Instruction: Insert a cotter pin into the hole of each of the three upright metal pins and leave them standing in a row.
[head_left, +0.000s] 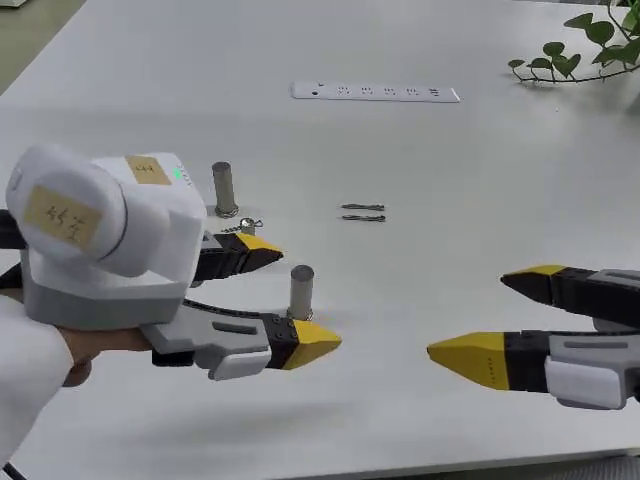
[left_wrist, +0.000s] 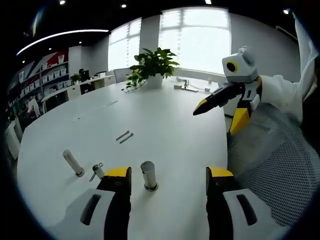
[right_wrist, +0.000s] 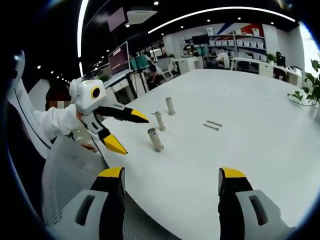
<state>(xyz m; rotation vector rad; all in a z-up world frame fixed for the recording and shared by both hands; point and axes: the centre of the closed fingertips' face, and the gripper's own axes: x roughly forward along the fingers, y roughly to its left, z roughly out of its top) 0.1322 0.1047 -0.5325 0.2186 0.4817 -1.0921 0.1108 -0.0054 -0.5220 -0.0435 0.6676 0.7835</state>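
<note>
Fingers (left_wrist: 118, 174) of your L gripper (head_left: 305, 300) are spread wide, gripping nothing. The near pin (head_left: 301, 290) stands upright btwn the jaws, closer to one, not clamped. R gripper (head_left: 468, 315) is also wide apart and empty, well off to the side of that pin. Behind the near pin is a 2nd pin (head_left: 248, 226) w/ a cotter pin (left_wrist: 95, 172) thru it, then a 3rd pin (head_left: 222, 188). Two loose cotter pins (head_left: 363, 208) lie flat further back, apart from the near pin.

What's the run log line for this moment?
left gripper: open, straddling nearest metal pin | right gripper: open, empty | middle pin: cotter pin inserted | loose cotter pins: two on table
</note>
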